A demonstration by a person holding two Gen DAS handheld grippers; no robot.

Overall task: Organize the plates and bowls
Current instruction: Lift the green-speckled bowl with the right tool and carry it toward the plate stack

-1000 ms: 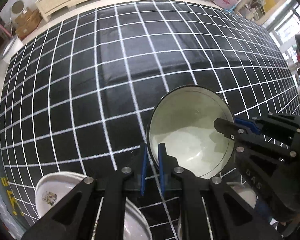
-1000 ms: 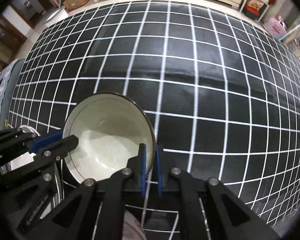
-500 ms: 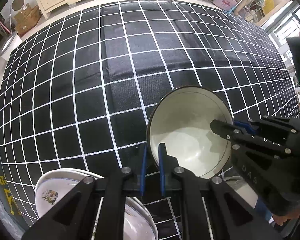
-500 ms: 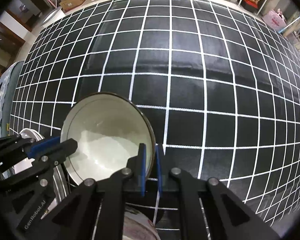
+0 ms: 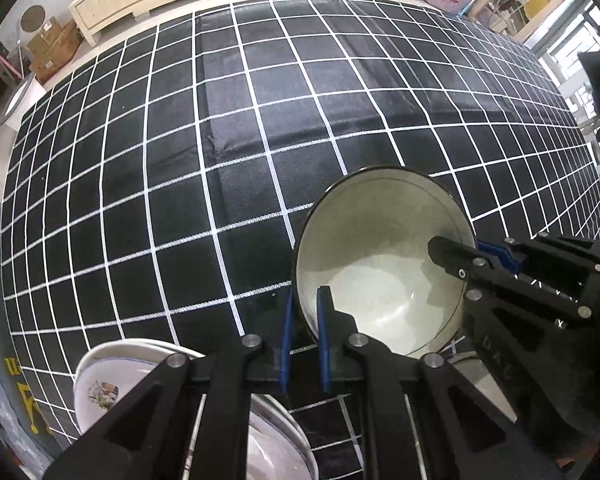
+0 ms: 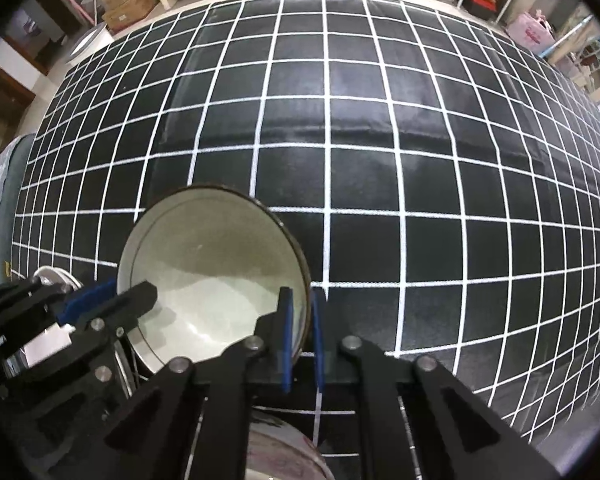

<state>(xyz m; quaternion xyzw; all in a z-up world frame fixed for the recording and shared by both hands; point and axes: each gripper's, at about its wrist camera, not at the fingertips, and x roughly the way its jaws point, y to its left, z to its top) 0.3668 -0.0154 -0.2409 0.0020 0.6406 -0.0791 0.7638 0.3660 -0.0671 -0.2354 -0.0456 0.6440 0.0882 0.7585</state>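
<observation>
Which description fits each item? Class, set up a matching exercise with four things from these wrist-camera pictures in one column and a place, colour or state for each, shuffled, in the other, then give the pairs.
Things
1. white ceramic bowl with a dark rim
2. left hand-held gripper
3. white plate with a flower print
4. black tablecloth with white grid lines

Descriptions
A. covers the whole table
B. lies low on the left, under the gripper frame
C. held at two sides of its rim
D. shut on the bowl's left rim

Pairs: 1-C, 2-D, 3-B, 4-A

no lettering clear enough to read
</observation>
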